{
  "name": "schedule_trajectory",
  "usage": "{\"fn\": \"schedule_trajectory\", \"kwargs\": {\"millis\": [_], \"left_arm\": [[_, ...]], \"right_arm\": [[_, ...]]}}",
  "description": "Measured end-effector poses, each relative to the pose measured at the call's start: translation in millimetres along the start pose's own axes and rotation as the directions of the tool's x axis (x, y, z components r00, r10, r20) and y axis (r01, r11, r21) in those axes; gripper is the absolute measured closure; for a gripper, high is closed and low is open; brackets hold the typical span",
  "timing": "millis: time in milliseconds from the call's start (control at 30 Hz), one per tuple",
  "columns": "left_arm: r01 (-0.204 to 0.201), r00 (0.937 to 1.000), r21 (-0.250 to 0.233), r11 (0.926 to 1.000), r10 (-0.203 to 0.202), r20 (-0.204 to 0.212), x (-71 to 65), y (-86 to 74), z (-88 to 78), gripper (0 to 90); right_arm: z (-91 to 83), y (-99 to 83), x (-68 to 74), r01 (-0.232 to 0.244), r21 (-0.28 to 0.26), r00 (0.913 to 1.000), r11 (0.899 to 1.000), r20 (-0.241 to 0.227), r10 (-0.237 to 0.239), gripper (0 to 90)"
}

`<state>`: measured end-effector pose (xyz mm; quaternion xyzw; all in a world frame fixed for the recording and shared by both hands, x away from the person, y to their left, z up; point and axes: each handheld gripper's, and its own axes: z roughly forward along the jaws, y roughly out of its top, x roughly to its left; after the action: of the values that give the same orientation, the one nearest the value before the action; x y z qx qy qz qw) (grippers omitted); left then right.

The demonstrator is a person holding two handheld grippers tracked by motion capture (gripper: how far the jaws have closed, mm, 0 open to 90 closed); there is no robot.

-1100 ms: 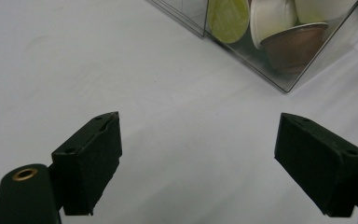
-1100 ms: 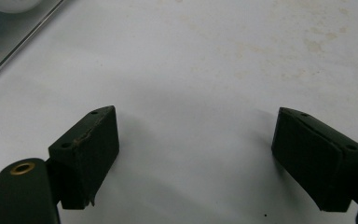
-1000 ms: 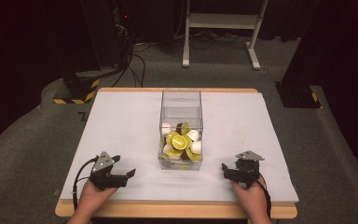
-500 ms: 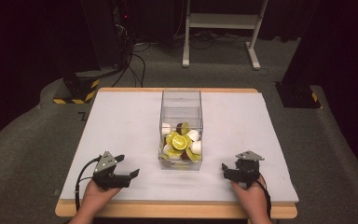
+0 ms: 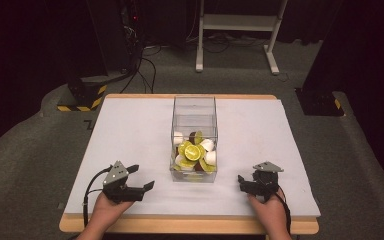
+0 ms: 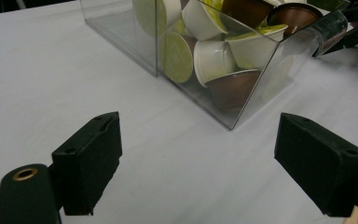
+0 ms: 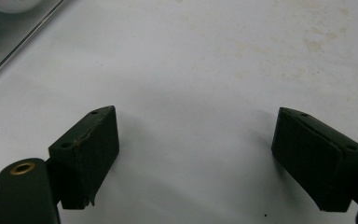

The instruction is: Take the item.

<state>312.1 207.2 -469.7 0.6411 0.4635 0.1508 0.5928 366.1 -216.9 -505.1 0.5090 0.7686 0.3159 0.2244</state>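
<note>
- Clear plastic box point(image 5: 194, 127) sits mid-tabletop point(image 5: 130, 130), open top, long axis running 12 to 6 o'clock
- Coffee capsules point(image 5: 195, 152) piled in the box's 6 o'clock half: lime-green lids, white bodies, a few brown ones; the 12 o'clock half looks bare
- Left gripper point(image 5: 141, 180) at about 7 o'clock of the box, near the tabletop's front edge, held in the left hand point(image 5: 105, 212); jaws wide apart, holding nothing, aimed toward the box
- Left gripper view: jaws spread over white tabletop point(image 6: 51, 70), box corner point(image 6: 233, 123) just ahead between them, not touching; capsules point(image 6: 205, 56) pressed against the clear wall
- Right gripper point(image 5: 245, 184) at about 5 o'clock of the box, held in the right hand point(image 5: 270, 215); jaws apart, holding nothing
- Right gripper view: jaws spread over bare, faintly stained tabletop point(image 7: 242, 60); box edge point(image 7: 23, 39) at upper left corner, well clear of the jaws
- Cable point(image 5: 91, 192) trails from the left gripper toward the front edge
- Dark floor, white frame legs point(image 5: 240, 25) beyond the tabletop at 12 o'clock
</note>
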Motion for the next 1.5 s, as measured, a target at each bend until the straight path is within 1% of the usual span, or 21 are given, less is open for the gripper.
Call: {"fn": "schedule_trajectory", "kwargs": {"millis": [33, 67, 133, 233, 300, 367, 600, 800, 967, 1033, 1133, 1167, 1267, 1333, 1400, 1433, 1500], "left_arm": [[0.000, 1.0000, -0.002, 1.0000, 0.000, 0.001, -0.7, 0.6, 0.1, 15.2], [0.007, 1.0000, -0.008, 0.9999, -0.007, 0.004, -2.4, 1.5, 0.6, 15.2], [-0.003, 1.0000, -0.004, 1.0000, 0.003, 0.008, -3.2, 3.2, 0.9, 15.3], [0.012, 0.9998, -0.015, 0.9998, -0.011, 0.013, -5.9, 5.8, 3.6, 15.3], [-0.002, 0.9999, -0.010, 0.9999, 0.002, 0.012, -7.4, 7.0, 5.7, 15.4], [-0.007, 0.9998, -0.007, 0.9999, 0.007, 0.017, -9.2, 8.2, 7.8, 15.4], [-0.003, 0.9995, -0.016, 0.9999, 0.003, 0.033, -14.6, 13.4, 12.9, 15.4], [-0.014, 0.9989, -0.016, 0.9998, 0.015, 0.045, -19.1, 19.7, 18.3, 15.4], [-0.010, 0.9985, -0.027, 0.9996, 0.011, 0.054, -22.8, 23.6, 23.1, 15.4], [-0.013, 0.9980, -0.020, 0.9997, 0.014, 0.062, -23.2, 25.7, 24.4, 15.4], [-0.010, 0.9976, -0.025, 0.9996, 0.011, 0.069, -24.6, 27.4, 26.1, 16.4], [-0.021, 0.9973, -0.022, 0.9995, 0.022, 0.069, -25.5, 29.0, 27.2, 16.4], [-0.016, 0.9971, -0.024, 0.9996, 0.018, 0.074, -28.7, 31.7, 30.2, 16.4], [-0.007, 0.9961, -0.024, 0.9997, 0.009, 0.088, -31.1, 34.1, 33.6, 16.4], [-0.005, 0.9954, -0.024, 0.9997, 0.007, 0.096, -33.2, 35.1, 36.1, 16.2], [0.005, 0.9950, -0.028, 0.9996, -0.002, 0.100, -34.7, 35.4, 37.2, 16.0], [-0.006, 0.9946, -0.024, 0.9997, 0.008, 0.104, -36.8, 36.6, 39.3, 15.7]], "right_arm": [[0.0, 0.0, 0.0, 0.000, 0.000, 1.0000, 1.000, 0.000, 0.000, 14.7], [0.0, 0.0, 0.0, 0.000, 0.000, 1.0000, 1.000, 0.000, 0.000, 14.7], [0.0, 0.0, 0.0, 0.000, 0.000, 1.0000, 1.000, 0.000, 0.000, 14.7], [0.0, 0.0, 0.0, 0.000, 0.000, 1.0000, 1.000, 0.000, 0.000, 14.7], [0.0, 0.0, 0.0, 0.000, 0.000, 1.0000, 1.000, 0.000, 0.000, 14.7], [-0.1, -0.1, 0.1, 0.000, 0.001, 1.0000, 1.000, 0.000, 0.000, 14.7], [-0.1, -0.1, 0.0, 0.001, 0.000, 1.0000, 1.000, 0.000, -0.001, 14.7], [-0.2, -0.1, 0.3, -0.003, 0.001, 1.0000, 1.000, 0.000, 0.003, 14.7], [-0.1, -0.1, 0.2, -0.001, 0.000, 1.0000, 1.000, 0.000, 0.001, 14.7], [-0.1, -0.1, 0.2, -0.001, 0.000, 1.0000, 1.000, 0.001, 0.001, 14.7], [-0.1, -0.1, 0.2, -0.001, 0.000, 1.0000, 1.000, 0.000, 0.001, 14.7], [-0.1, -0.1, 0.2, -0.001, 0.000, 1.0000, 1.000, 0.000, 0.001, 14.7], [-0.2, -0.1, 0.3, -0.003, 0.001, 1.0000, 1.000, 0.000, 0.003, 14.7], [-0.2, -0.1, 0.2, -0.003, 0.001, 1.0000, 1.000, 0.000, 0.003, 14.8], [-0.2, -0.1, 0.3, -0.003, 0.001, 1.0000, 1.000, 0.000, 0.003, 14.7], [-0.2, -0.2, 0.3, -0.003, 0.001, 1.0000, 1.000, 0.000, 0.003, 14.8], [-0.2, -0.1, 0.3, -0.003, 0.001, 1.0000, 1.000, 0.000, 0.003, 14.8]]}}
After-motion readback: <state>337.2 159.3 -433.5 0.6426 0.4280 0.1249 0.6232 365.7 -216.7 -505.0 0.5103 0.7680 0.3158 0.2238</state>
